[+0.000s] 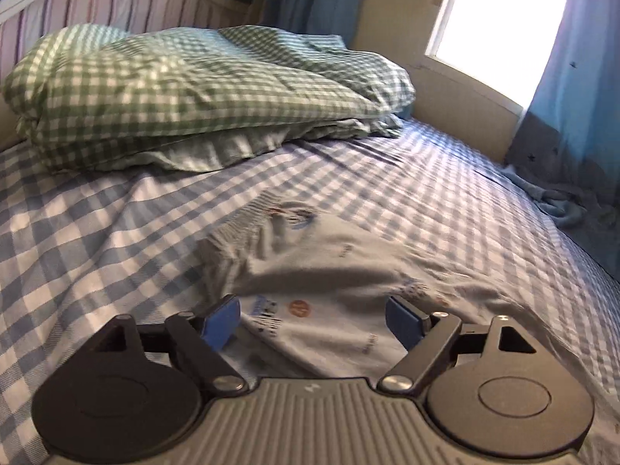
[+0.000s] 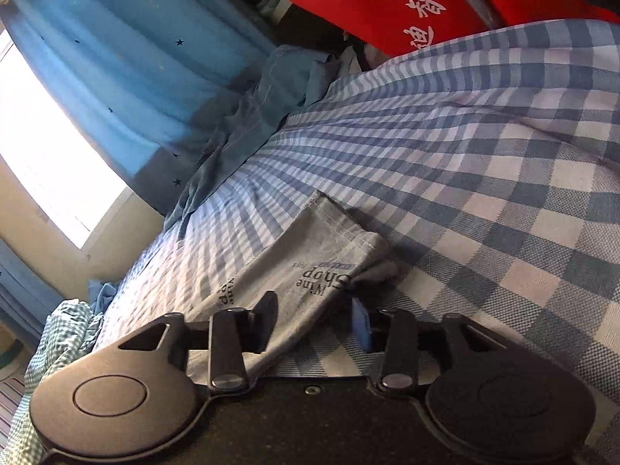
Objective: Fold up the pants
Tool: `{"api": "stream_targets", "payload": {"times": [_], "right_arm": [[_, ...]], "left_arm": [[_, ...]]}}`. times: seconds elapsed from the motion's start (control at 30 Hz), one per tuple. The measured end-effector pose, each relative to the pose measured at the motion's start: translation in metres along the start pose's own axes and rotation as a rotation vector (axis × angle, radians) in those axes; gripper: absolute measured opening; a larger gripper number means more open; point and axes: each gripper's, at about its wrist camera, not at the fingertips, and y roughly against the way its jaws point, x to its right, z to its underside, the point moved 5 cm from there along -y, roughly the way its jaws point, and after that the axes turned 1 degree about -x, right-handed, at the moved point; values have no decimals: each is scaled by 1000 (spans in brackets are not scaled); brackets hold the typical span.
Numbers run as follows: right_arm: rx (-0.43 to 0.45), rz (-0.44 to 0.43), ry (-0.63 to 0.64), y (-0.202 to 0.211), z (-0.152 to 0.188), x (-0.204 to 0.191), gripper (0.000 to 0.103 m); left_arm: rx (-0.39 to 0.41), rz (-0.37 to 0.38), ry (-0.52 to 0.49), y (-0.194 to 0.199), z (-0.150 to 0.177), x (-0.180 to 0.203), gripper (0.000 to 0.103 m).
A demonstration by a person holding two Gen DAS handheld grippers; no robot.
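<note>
Left tool [image 1: 312, 319] hangs spread wide and empty over the pale printed pants [image 1: 329, 267], which lie flat mid-bed. Right tool [image 2: 314, 319] is half-closed around a folded pants edge; pad contact is unclear. Looks mid-fold: next, pinch firmly and carry it across. Beyond, checked bed [image 1: 97, 209], green pillow [image 1: 186, 89].

The near part of the pants [image 1: 333, 271] is hidden under the left tongs [image 1: 314, 319] and their pictures are too blurry to read, while in the right view the pants [image 2: 310, 248] slip behind the right tongs [image 2: 316, 319], and the red bag [image 2: 387, 4] is cut off at the top.
</note>
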Motion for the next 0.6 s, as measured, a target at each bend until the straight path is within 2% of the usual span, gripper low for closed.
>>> {"api": "stream_targets", "payload": {"times": [0.13, 0.3, 0.37, 0.5, 0.53, 0.6], "right_arm": [[14, -14, 12, -2, 0, -4, 60], [43, -36, -32, -4, -4, 2, 59], [53, -37, -47, -4, -6, 5, 57], [73, -23, -95, -4, -9, 15, 42], [77, -13, -108, -4, -9, 17, 36], [89, -6, -125, -3, -7, 20, 32]], "left_arm": [[-25, 141, -134, 6, 16, 86, 96], [-91, 359, -303, 5, 60, 214, 98], [-107, 451, -389, 6, 84, 267, 98], [-130, 636, -568, 13, 139, 364, 98], [-133, 676, -619, 15, 153, 386, 98], [-133, 729, -714, 17, 182, 427, 98]]}}
